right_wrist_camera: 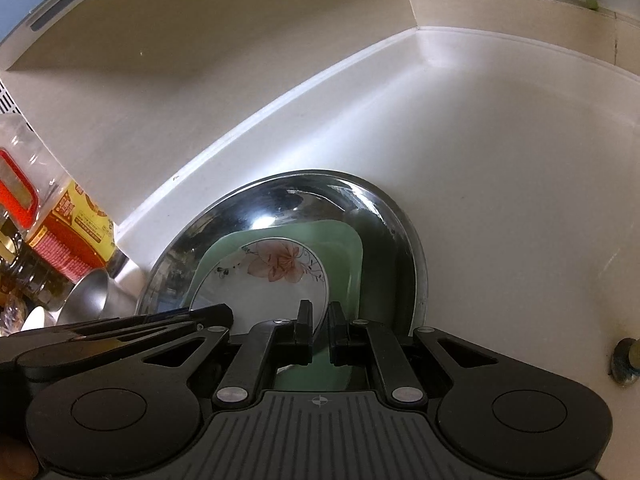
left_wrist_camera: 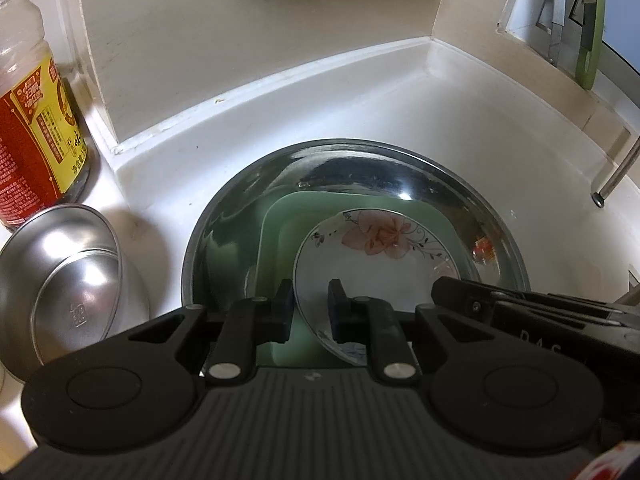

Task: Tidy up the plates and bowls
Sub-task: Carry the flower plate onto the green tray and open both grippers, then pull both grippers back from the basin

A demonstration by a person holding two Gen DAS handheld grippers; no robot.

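Observation:
A white plate with a pink flower [left_wrist_camera: 380,252] [right_wrist_camera: 264,288] lies over a green square plate [left_wrist_camera: 280,240] [right_wrist_camera: 344,248], inside a wide steel basin [left_wrist_camera: 224,232] [right_wrist_camera: 404,240] on the white counter. My left gripper [left_wrist_camera: 311,308] is shut on the flower plate's near left rim, which passes between its dark pads. My right gripper [right_wrist_camera: 320,326] is shut on the same plate's right rim. Each wrist view shows the other tool's black frame beside the plate. Whether the plate touches the green one is unclear.
Two small steel bowls [left_wrist_camera: 68,280] lie nested on their side left of the basin, next to a sauce bottle with a red and yellow label [left_wrist_camera: 36,128] [right_wrist_camera: 72,236]. A green board [left_wrist_camera: 592,28] and a knife hang at the back right. A metal rod [left_wrist_camera: 616,176] sticks out at the right.

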